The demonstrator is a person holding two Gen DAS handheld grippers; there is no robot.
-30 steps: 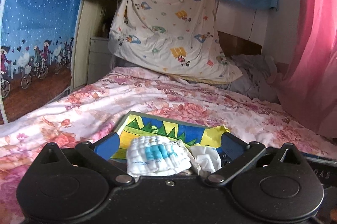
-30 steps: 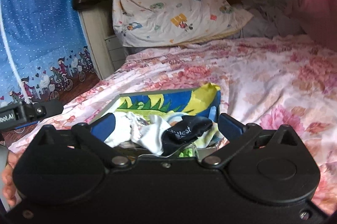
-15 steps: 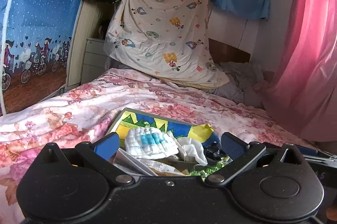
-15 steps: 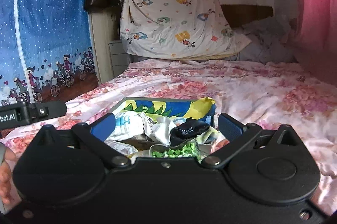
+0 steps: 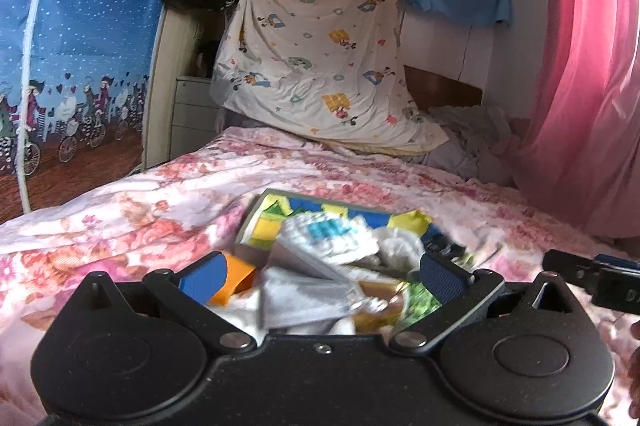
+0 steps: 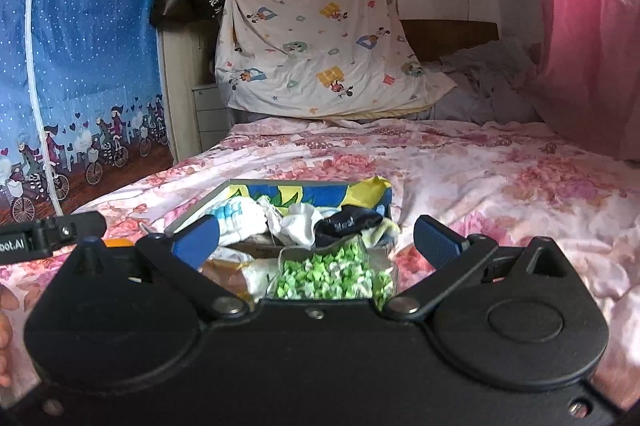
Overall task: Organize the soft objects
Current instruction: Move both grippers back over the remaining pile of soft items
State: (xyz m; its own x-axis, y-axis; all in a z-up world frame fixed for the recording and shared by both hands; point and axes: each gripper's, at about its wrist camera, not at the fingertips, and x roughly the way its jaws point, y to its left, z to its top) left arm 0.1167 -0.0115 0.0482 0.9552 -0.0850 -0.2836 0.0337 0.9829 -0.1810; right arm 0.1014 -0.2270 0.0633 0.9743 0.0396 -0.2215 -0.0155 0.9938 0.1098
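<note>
Left gripper — matte black housing, two round embossed discs, silver pivot rivets, small centre screw, blue ribbed fingertip pads. Right gripper — same black build, same blue pads, corner screws on the base. White lettering "bot.AI" on the neighbouring unit's black side.

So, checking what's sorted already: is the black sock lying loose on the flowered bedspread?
No, the black sock lies inside the colourful box among the white socks.

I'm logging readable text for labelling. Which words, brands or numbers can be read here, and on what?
"oot.AI": cut off at the frame edge, on the left gripper's body.
"Mest", roughly; blurred: on the black sock in the box.
White print on the hanging black bag: unreadable.
</note>
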